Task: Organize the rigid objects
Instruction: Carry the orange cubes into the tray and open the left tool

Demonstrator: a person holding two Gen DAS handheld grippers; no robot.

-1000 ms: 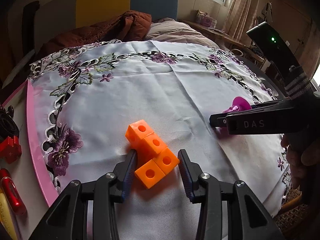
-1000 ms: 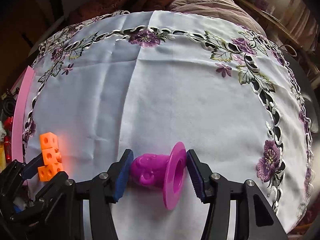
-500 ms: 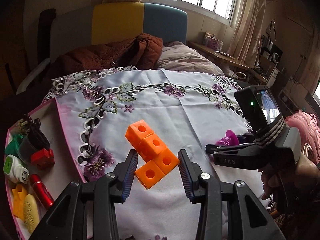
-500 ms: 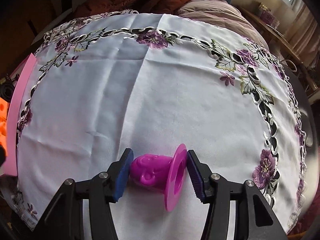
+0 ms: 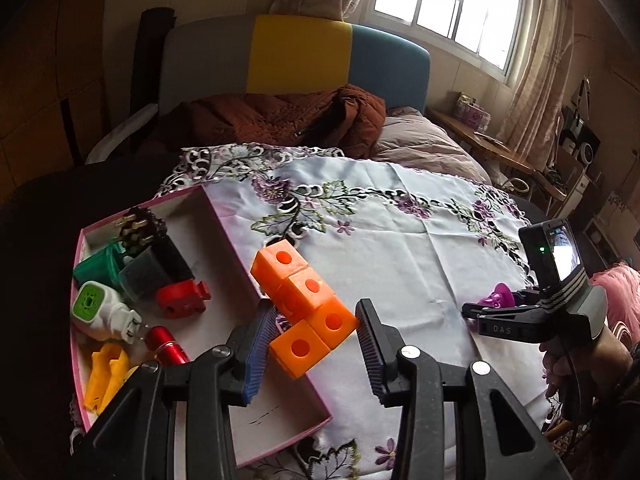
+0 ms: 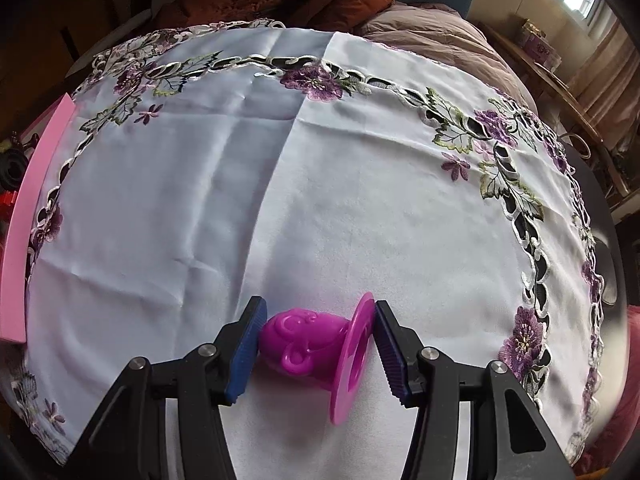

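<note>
Two pieces left to put away

My left gripper (image 5: pixel 316 344) holds the orange blocks (image 5: pixel 306 308) above the pink box (image 5: pixel 224 220); the right gripper (image 6: pixel 316 354) clamps the magenta toy (image 6: pixel 316 344) on the cloth (image 6: pixel 320 200).

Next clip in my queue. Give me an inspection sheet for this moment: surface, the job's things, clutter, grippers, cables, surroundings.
Surface: white tablecloth with purple flower embroidery, creased.
Job's things: orange cube block in the air over the pink box wall; magenta flanged piece on the cloth.
Clutter: box holds a red cylinder, green-and-white plug, yellow piece, red block.
Grippers: left gripper shut on the cube block; right gripper shut on the magenta piece.
Cables: nothing seen.
Surroundings: brown jacket, window, curtains.
</note>
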